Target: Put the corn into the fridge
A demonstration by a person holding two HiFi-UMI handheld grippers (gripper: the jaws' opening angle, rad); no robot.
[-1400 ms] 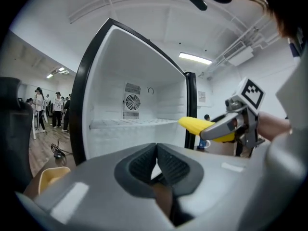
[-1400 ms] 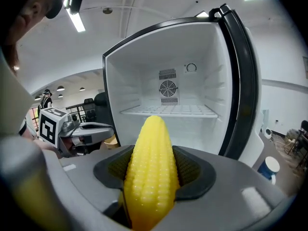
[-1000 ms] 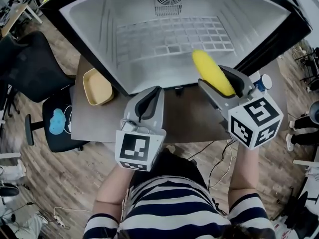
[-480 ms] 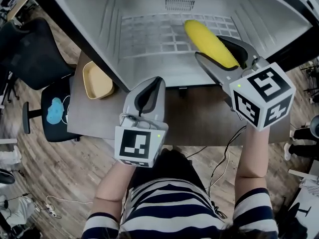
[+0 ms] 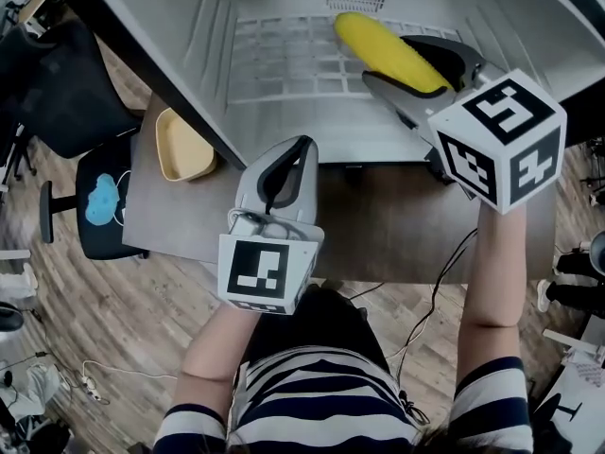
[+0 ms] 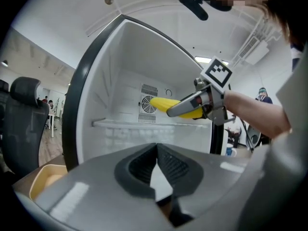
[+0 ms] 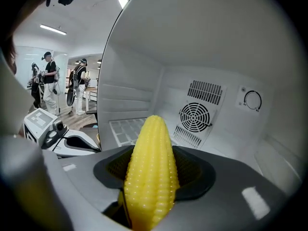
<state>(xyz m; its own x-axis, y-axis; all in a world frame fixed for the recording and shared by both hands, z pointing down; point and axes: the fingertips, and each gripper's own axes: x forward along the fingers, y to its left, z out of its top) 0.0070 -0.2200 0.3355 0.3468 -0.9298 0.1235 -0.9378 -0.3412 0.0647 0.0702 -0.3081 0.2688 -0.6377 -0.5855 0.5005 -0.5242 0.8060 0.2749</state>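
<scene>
Corn sat clamped in right claw, inside fridge above shelf, not yet released; left claw closed & empty, outside.

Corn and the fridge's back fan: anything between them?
Nothing: in the right gripper view only bare white wall of the fridge separates the corn from the fan.

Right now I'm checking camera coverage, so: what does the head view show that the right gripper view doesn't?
Only the head view: the tan tray on the table and the person's striped shirt. Only the right gripper view: the dial on the fridge back wall and people standing in the room. Both: the corn in the right gripper jaws, the fan grille and the wire shelf.
</scene>
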